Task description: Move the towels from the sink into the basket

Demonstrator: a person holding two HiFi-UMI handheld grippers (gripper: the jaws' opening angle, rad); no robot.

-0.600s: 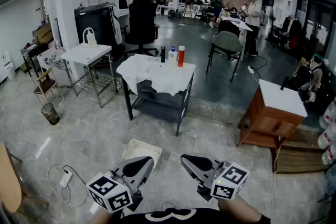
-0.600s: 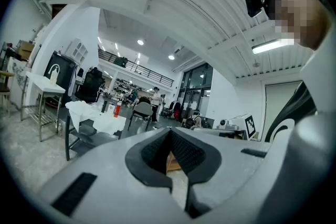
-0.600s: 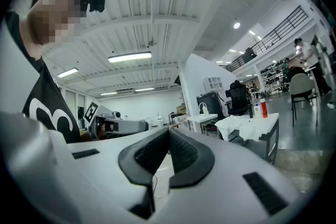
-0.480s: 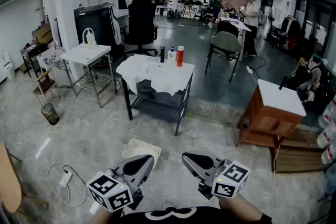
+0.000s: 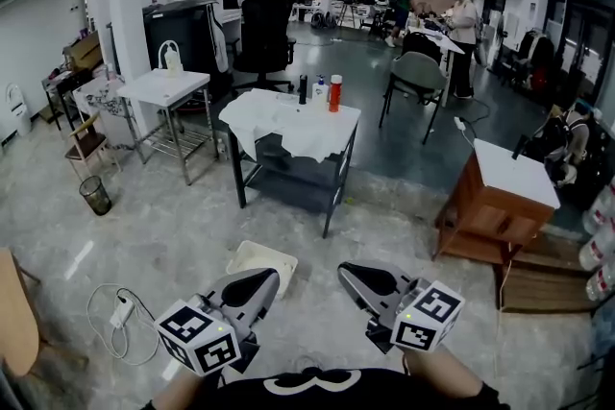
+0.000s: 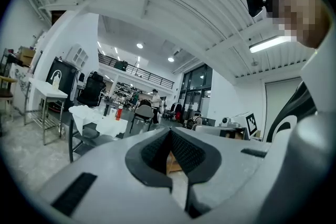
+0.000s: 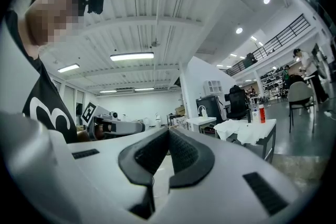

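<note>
The left gripper [image 5: 252, 285] and the right gripper [image 5: 363, 281] are both closed on nothing, held level side by side above the floor. Well apart from them, the white towels [image 5: 288, 122] lie spread over the dark desk [image 5: 338, 170], hanging over its left edge, with bottles [image 5: 334, 93] at its back edge.

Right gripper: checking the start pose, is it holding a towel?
No, the right gripper shows its jaws closed together with nothing between them.

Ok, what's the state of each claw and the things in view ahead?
Left claw: shut, empty.
Right claw: shut, empty.
White cloth: draped over the table, hanging off its edges.
Red bottle: upright on the table.
Cream tub: on the floor, open side up.
</note>
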